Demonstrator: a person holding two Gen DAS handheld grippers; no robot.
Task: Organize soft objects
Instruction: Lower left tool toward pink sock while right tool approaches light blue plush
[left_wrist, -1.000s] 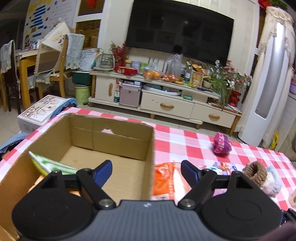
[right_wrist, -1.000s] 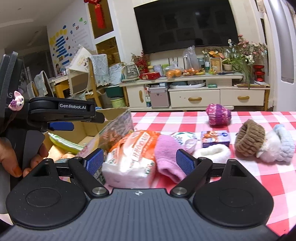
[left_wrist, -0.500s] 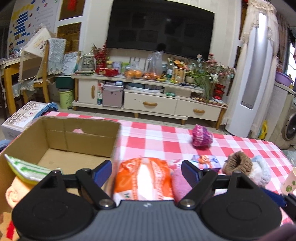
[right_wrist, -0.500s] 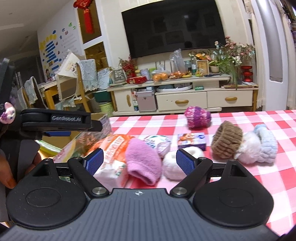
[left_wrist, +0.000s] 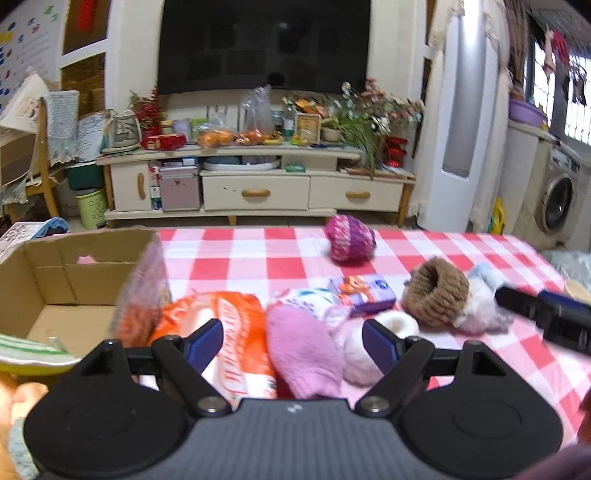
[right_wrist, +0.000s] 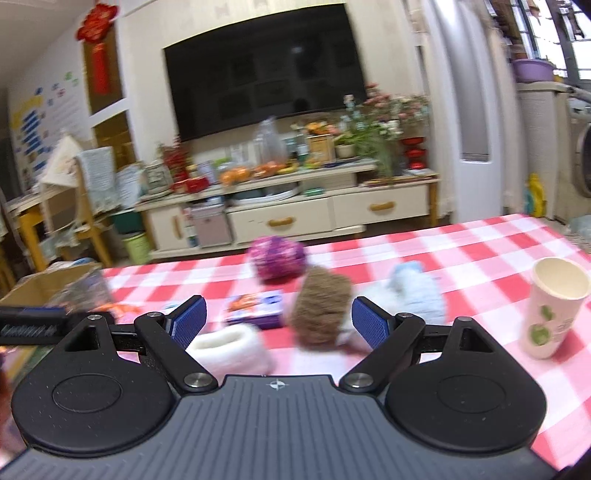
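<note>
My left gripper (left_wrist: 291, 345) is open and empty, low over a pink sock (left_wrist: 304, 354) lying beside an orange packet (left_wrist: 231, 328). A white fluffy sock (left_wrist: 369, 345), a brown knit piece (left_wrist: 436, 291) and a purple knit ball (left_wrist: 349, 238) lie on the red checked table (left_wrist: 240, 258). A cardboard box (left_wrist: 66, 280) stands at the left with a green striped item (left_wrist: 26, 354) inside. My right gripper (right_wrist: 275, 323) is open and empty in front of the brown knit piece (right_wrist: 321, 310), with the white sock (right_wrist: 229, 349) at its left and a pale blue fluffy item (right_wrist: 413, 295) at its right.
A small purple carton (left_wrist: 364, 295) lies among the soft things. A paper cup (right_wrist: 554, 301) stands at the right of the table. The right gripper's finger (left_wrist: 543, 314) shows in the left wrist view. A TV cabinet (left_wrist: 255, 188) stands beyond the table.
Both grippers have swung right along the table: the left from over the box to over the pink sock, the right from the orange packet to the brown knit piece. Both stay open.
</note>
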